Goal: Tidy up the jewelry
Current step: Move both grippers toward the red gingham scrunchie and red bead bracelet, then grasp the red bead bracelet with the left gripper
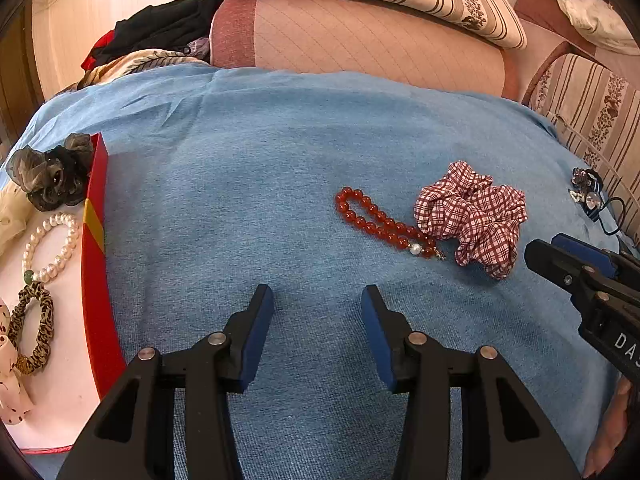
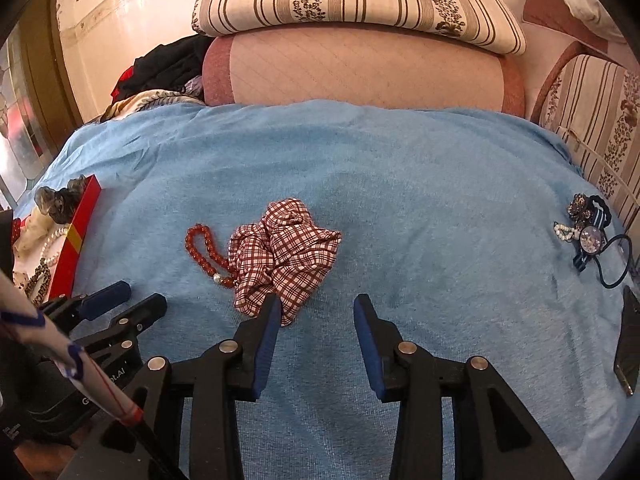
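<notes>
A red bead bracelet (image 1: 380, 222) (image 2: 206, 252) lies on the blue cloth, touching a red checked scrunchie (image 1: 474, 216) (image 2: 286, 256). My left gripper (image 1: 317, 300) is open and empty, a little short and left of the bracelet. My right gripper (image 2: 315, 307) is open and empty, its left fingertip (image 2: 272, 312) at the scrunchie's near edge. A red-walled box (image 1: 94, 240) (image 2: 76, 236) at the left holds a pearl bracelet (image 1: 52, 246), a leopard scrunchie (image 1: 34, 328) and a grey scrunchie (image 1: 50, 172).
A small pile of hair ties and beaded pieces (image 2: 588, 232) (image 1: 590, 196) lies at the cloth's right edge, with a dark phone (image 2: 630, 340) nearby. Cushions (image 2: 360, 76) stand behind the cloth. Clothes (image 1: 160, 32) are heaped at the back left.
</notes>
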{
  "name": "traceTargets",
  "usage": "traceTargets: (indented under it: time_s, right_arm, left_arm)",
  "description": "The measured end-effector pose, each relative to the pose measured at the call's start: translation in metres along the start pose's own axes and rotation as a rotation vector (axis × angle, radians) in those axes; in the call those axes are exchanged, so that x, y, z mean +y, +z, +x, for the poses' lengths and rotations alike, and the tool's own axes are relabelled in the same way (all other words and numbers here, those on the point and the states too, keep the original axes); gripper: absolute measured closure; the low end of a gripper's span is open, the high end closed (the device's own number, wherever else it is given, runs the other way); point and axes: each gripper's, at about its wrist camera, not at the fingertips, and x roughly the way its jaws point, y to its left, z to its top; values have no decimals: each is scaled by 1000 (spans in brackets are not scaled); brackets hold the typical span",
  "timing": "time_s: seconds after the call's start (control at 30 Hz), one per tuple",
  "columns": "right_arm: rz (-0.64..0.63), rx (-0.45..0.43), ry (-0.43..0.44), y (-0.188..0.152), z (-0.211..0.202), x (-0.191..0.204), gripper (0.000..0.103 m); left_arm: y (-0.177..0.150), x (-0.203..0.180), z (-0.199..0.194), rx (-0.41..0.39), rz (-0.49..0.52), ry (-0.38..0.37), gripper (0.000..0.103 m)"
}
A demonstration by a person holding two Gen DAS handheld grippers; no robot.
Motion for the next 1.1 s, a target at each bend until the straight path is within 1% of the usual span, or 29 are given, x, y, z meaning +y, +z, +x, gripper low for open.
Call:
traceTargets:
  time_s: [0.3,0.47,0.6,0.67,0.73,0.87,0.93,1.1]
  right_arm:
    - [-24,-13,-20,0,-1,4,59]
    - [-20,-16,-16,1,-1,1,59]
    - [25,-32,11,8,-3,-10,59]
    - [80,-43,65,16,-3,-22,59]
    - [138,-44,100,21,0,-33,59]
    - [235,12,200,22,21,-42,59]
    - [255,26,222,21,26,-42,59]
    - [250,20,221,21,27,-40,59]
  left_arm:
    - [0,0,0,1,1,0,58]
    - [0,0,1,1,-7,-4,57]
    - [4,3,2,1,-32,-15,57]
    - [7,6,2,2,-49,-20,57]
    - [9,9,1,1,-60,-22,57]
    - [11,13,2,3,-76,-26,57]
    - [11,13,2,4,-78,-26,57]
    - [12,13,2,2,-82,-26,57]
